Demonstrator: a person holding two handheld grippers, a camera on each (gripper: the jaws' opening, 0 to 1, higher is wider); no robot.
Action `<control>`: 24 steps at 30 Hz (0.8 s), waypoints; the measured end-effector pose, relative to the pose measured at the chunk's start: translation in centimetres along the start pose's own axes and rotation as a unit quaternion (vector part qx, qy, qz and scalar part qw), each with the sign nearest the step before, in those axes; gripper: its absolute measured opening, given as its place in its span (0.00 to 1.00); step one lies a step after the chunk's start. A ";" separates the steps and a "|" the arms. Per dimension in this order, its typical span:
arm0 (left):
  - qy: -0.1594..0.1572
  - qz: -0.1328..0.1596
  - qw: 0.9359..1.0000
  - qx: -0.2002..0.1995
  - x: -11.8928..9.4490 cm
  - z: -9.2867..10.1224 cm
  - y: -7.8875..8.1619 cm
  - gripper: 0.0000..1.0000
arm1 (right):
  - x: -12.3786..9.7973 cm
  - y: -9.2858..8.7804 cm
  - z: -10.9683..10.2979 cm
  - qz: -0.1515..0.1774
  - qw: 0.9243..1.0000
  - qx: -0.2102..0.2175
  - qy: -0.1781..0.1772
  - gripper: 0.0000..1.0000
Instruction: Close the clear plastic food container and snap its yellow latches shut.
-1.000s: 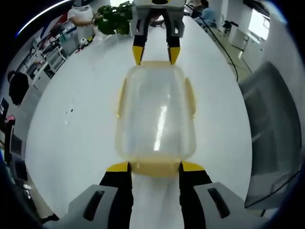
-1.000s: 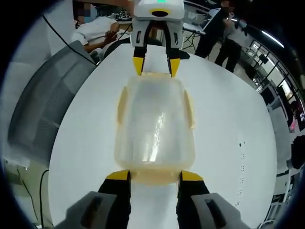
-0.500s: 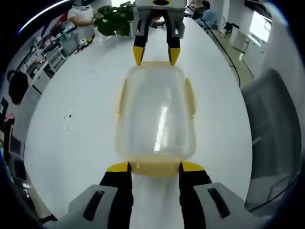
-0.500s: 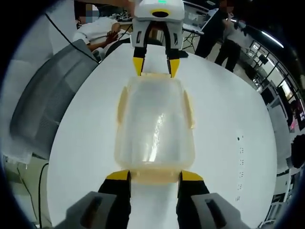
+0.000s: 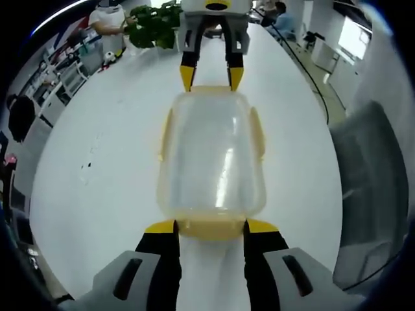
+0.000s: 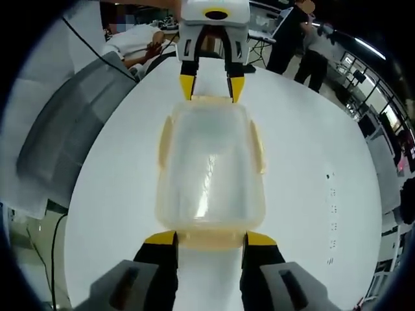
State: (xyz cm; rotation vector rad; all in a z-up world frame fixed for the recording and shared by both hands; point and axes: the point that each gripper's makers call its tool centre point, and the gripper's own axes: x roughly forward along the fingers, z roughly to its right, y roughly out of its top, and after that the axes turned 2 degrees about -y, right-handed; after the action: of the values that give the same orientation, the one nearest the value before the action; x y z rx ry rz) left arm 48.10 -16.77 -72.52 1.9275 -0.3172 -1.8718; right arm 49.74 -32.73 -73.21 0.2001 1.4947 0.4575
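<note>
my left gripper [image 5: 210,226] stands with its jaws apart, one tip at each side of the yellow latch [image 5: 210,228] on the near end of the clear food container [image 5: 212,155], gripping nothing. my right gripper [image 6: 209,238] is spread the same way around the latch at the opposite end [image 6: 209,240], tips just beside it. the container sits lid-on, lengthwise between both tools, on the white table [image 5: 110,162]. a grey chair [image 5: 366,188] stands at the table's edge, a green plant [image 5: 155,26] at the far end.
</note>
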 end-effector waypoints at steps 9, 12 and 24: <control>-0.004 -0.005 1.000 -0.001 0.3 -0.1 -0.3 0.35 | 0.5 0.0 0.0 0.004 1.000 0.004 0.007 0.35; -0.008 -0.006 1.000 -0.004 0.6 -0.2 -0.7 0.35 | 0.8 0.0 0.0 0.006 1.000 0.006 0.012 0.35; -0.012 -0.008 1.000 -0.004 1.2 -0.2 -1.0 0.35 | 1.3 -0.2 0.2 0.002 1.000 0.001 0.012 0.35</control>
State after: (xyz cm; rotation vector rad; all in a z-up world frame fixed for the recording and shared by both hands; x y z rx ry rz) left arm 48.27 -16.36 -74.06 1.9080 -0.3019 -1.9055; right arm 49.97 -32.32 -74.42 0.2002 1.5189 0.4635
